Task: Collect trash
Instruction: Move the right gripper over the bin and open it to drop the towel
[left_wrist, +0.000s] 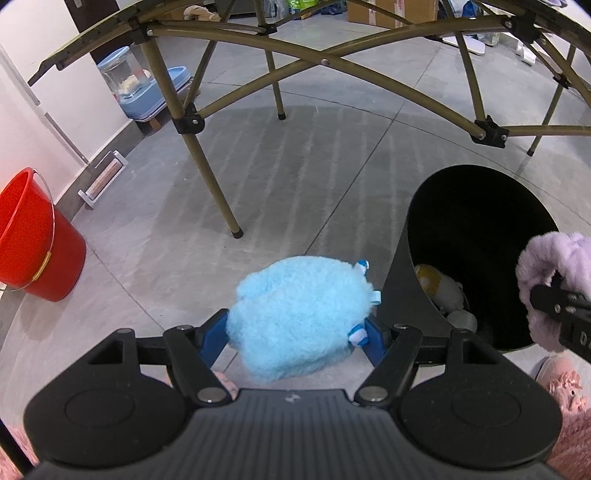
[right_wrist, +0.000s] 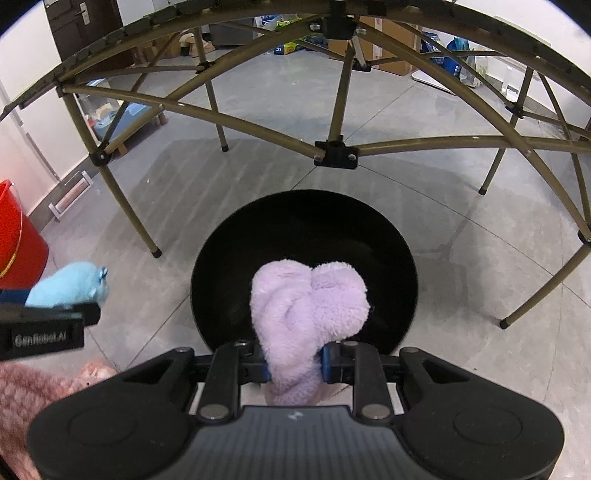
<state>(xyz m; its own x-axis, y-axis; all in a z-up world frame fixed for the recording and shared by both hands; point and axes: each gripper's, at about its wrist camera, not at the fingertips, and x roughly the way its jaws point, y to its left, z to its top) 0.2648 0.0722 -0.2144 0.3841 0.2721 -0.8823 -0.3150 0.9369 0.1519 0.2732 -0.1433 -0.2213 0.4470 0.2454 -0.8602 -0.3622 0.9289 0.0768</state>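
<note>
- While the folding table frame (right_wrist: 334, 151) arches over the grey floor, the black bin (right_wrist: 303, 236) stands open beneath it, already holding a yellow-and-white item (left_wrist: 439, 286) near its bottom, so by my reading some trash is collected.
- Hanging over the bin's mouth, the purple fluffy piece (right_wrist: 308, 314) is pinched low down by the right gripper (right_wrist: 295, 363), its jaws drawn narrow onto the fabric; its long axis runs away from the gripper, the folded end pointing toward the bin.
- Just left of the bin, above the floor, the blue fluffy piece (left_wrist: 295, 317) sits clamped between the half-spread fingers of the left gripper (left_wrist: 291, 341), its length pointing forward and slightly right.
- Both pieces remain to be dropped; the purple one looks nearest to release.
- A red bucket (left_wrist: 33, 236) stands well apart by the wall.
</note>
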